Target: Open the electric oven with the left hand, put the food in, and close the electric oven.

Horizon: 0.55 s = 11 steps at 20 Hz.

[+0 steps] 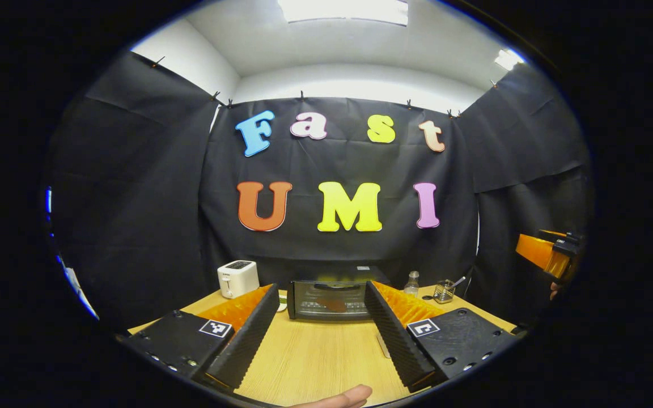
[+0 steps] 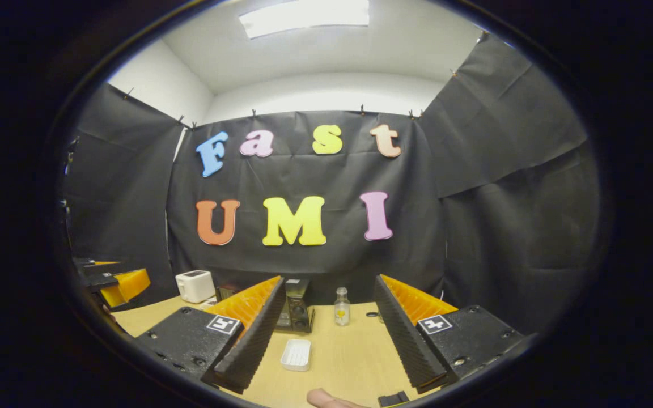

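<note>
At 12 o'clock in the left gripper view, the oven (image 1: 329,299) sits at the far side of the wooden counter (image 1: 321,362), door shut, dark handle across the top of the glass, something brownish behind the glass — can't tell what. Left gripper (image 1: 322,309) hangs above the counter, fingers (image 1: 247,334) spread wide, nothing between them, oven framed in the gap but well apart from the tips. White toaster (image 1: 237,278) at 10 o'clock from the oven, just beside it. Small clear bottle (image 1: 412,283) and a wire holder (image 1: 444,290) at 3 o'clock from the oven. Fingertip of a hand (image 1: 343,396) at 6 o'clock, bottom edge. Right gripper's orange-black body shows at the far 3 o'clock edge.

Right gripper view: right gripper (image 2: 326,314) also above the counter (image 2: 349,357), fingers (image 2: 400,334) wide apart, holding nothing. Oven (image 2: 295,311) seen from its control end at 11 o'clock, partly hidden behind the near-side finger. White tray (image 2: 296,355) lies flat on the counter between the fingers, near the 7 o'clock one, apart from both; can't tell if anything is in it. Bottle (image 2: 342,306) upright at 12 o'clock, toaster (image 2: 195,285) at 10 o'clock. Left gripper at the 9 o'clock edge. Fingertip of a hand (image 2: 326,398) at 6 o'clock.
</note>
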{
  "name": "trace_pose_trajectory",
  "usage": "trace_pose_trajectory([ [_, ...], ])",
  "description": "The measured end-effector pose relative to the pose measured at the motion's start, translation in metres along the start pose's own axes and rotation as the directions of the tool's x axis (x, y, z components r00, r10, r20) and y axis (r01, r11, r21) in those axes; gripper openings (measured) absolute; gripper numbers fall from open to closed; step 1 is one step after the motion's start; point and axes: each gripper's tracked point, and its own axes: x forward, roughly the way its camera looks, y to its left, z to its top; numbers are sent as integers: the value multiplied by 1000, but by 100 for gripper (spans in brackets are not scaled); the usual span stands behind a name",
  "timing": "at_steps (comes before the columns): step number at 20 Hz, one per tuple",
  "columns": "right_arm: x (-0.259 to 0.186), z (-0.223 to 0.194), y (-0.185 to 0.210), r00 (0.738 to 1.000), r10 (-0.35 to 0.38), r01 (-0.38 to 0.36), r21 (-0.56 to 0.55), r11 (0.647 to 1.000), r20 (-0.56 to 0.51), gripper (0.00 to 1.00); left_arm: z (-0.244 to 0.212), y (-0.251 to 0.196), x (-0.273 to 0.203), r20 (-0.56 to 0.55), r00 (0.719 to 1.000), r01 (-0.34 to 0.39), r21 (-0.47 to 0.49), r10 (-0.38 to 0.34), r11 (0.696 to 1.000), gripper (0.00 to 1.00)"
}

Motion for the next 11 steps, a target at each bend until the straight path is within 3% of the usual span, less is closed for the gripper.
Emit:
trace_pose_trajectory([
  [2, -4, 5, 2, 1000, 12, -12, -11, 1000, 16, 99, 5, -8, -4, 5, 1000, 31, -4, -31, 1000, 96],
  [5, -7, 10, 2, 999, 18, -17, -22, 1000, 35, 99, 7, -2, -9, 20, 1000, 14, 54, -16, 998, 95],
  [10, -10, 8, 9, 998, 48, -47, -25, 999, 42, 99, 2, -20, -11, -6, 998, 59, 49, -59, 997, 95],
  [11, -10, 7, 9, 998, 51, -50, -27, 998, 42, 99, 1, -21, -12, -9, 998, 64, 48, -64, 997, 84],
])
